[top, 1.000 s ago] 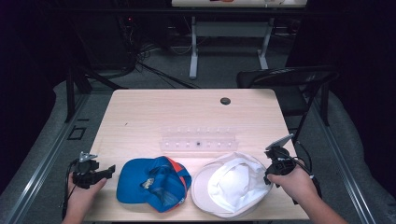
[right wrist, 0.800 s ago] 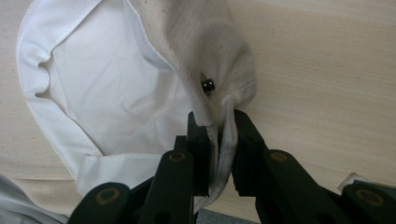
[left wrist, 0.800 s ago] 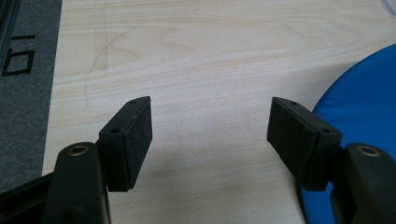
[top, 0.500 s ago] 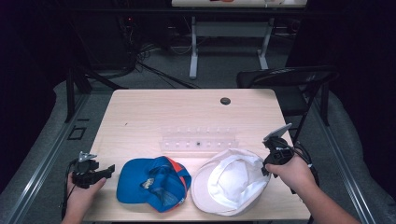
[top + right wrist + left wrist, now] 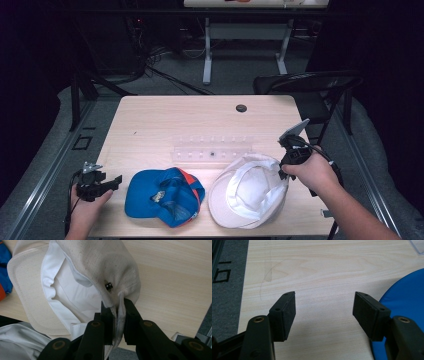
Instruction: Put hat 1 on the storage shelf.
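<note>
A white cap (image 5: 250, 192) lies upside down at the table's near right, with its brim toward the near edge. My right gripper (image 5: 286, 167) is shut on the cap's rear edge; in the right gripper view the fabric (image 5: 82, 277) is pinched between the jaws (image 5: 117, 302), and that side hangs lifted off the wood. A blue cap (image 5: 165, 195) with orange trim lies left of it. Near the table's left corner my left gripper (image 5: 116, 180) points at the blue cap (image 5: 404, 297). Its jaws (image 5: 324, 305) have just been closing a little but stand open, with nothing between them.
A clear plastic tray (image 5: 212, 149) lies on the wooden table (image 5: 150, 120) just beyond the two caps. A small black round thing (image 5: 241, 107) sits near the far edge. A dark folding chair (image 5: 305, 82) stands past the table's far right corner.
My right gripper has risen and drawn the white cap's rear edge up off the table. The left hand and the blue cap have stayed where they were.
</note>
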`<action>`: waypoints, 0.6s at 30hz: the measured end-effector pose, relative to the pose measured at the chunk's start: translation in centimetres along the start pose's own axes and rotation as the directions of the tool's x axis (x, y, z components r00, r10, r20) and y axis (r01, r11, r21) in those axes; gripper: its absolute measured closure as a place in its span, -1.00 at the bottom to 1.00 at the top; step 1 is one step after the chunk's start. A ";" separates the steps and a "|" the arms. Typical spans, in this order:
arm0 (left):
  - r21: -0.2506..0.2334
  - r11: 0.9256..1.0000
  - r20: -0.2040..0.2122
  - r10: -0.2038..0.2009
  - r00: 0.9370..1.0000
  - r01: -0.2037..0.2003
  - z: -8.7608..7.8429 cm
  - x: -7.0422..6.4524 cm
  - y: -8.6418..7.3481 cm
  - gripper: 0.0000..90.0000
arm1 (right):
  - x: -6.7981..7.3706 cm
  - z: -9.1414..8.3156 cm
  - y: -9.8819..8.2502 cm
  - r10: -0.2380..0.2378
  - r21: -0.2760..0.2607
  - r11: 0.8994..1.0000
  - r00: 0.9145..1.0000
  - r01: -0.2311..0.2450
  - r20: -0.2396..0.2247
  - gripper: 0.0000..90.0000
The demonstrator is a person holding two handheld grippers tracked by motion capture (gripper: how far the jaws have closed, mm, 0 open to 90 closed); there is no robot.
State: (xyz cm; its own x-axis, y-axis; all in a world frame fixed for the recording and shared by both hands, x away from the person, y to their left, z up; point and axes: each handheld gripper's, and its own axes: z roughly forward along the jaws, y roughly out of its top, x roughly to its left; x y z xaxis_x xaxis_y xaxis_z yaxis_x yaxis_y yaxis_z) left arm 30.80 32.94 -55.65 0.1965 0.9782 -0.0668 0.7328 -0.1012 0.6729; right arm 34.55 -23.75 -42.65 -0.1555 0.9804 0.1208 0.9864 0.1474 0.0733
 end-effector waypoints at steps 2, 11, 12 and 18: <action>0.000 1.000 0.001 -0.005 1.000 0.005 0.0 0.1 0.0 -0.22 | 0.1 -0.4 0.2 -0.004 0.017 1.000 1.000 0.004 0.010 0.80; 0.029 1.000 -0.001 0.001 1.000 -0.001 0.1 0.1 -0.1 -0.18 | 1.3 -1.7 0.8 -0.001 0.062 0.998 1.000 -0.001 0.030 0.80; 0.029 1.000 -0.001 0.001 1.000 -0.001 0.1 0.1 -0.1 -0.17 | 1.3 -2.0 0.9 -0.010 0.076 0.997 0.999 0.007 0.038 0.80; 0.036 0.999 0.005 0.001 1.000 -0.001 0.1 0.0 -0.1 -0.16 | 1.8 -3.2 1.2 -0.011 0.094 0.996 0.999 0.007 0.044 0.80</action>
State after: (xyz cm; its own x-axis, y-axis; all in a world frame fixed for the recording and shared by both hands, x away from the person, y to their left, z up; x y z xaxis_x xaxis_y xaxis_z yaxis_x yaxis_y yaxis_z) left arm 30.82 32.91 -55.79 0.2001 0.9773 -0.0701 0.7558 -0.1085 0.6458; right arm 35.28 -22.26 -39.17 -0.1635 0.9836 0.0760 0.9860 0.1655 -0.0195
